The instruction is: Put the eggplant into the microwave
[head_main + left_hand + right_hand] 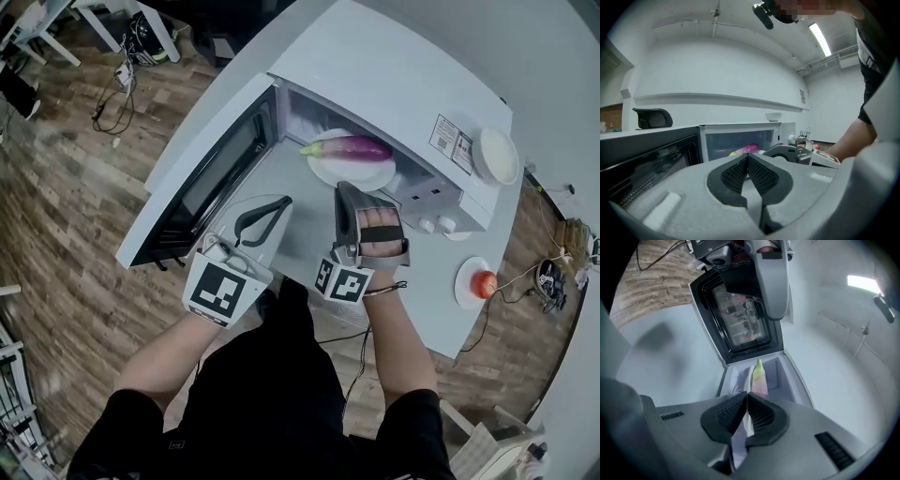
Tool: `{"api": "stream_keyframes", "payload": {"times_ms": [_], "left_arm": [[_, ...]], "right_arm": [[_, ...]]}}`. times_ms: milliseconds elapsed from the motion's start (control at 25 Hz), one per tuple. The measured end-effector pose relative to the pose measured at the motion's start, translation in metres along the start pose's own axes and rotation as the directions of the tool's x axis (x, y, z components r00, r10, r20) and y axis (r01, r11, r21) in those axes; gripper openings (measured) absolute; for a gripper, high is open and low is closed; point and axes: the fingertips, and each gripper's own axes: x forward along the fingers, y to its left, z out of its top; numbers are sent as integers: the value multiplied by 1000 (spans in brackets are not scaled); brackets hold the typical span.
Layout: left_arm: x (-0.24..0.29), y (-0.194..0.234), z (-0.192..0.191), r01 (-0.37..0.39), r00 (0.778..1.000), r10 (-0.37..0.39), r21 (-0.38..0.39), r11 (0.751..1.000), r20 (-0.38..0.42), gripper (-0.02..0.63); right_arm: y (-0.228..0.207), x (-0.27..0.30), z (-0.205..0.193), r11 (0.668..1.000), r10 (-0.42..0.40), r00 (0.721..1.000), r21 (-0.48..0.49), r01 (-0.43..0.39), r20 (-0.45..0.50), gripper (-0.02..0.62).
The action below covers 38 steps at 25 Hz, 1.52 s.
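Since the eggplant lies on a plate inside the microwave, just ahead of my right gripper, I judge it light, smooth-skinned and best pinched mid-body, though that gripper and my left gripper are pressed together, empty.

The white tabletop carries the open microwave, straight ahead of both pairs of jaws. A small plate with a red fruit sits to the right of the right jaws.

Microwave open ahead, door swung left, plate and eggplant on its floor
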Motion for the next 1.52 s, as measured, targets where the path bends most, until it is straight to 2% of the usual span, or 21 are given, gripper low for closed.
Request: {"api": "stream_keyframes", "payload": {"times_ms": [440, 720, 1120, 1360, 1520], "left_arm": [[41, 8, -28, 28, 1000, -28, -59, 998, -1, 9], [55, 13, -42, 27, 1000, -28, -86, 996, -4, 9], [64, 20, -50, 29, 1000, -30, -120, 992, -7, 9], [62, 26, -50, 31, 999, -34, -105, 994, -19, 9], [58, 29, -47, 29, 999, -32, -97, 995, -33, 9]], "right_arm": [[30, 31, -25, 1000, 14, 999, 28, -13, -36, 23], [36, 42, -25, 1000, 10, 999, 22, -9, -34, 23], [38, 62, -25, 992, 106, 992, 79, -101, -64, 25], [42, 74, -20, 960, 226, 973, 179, -214, -49, 35], [41, 79, -19, 910, 297, 955, 313, -273, -29, 52]]}}
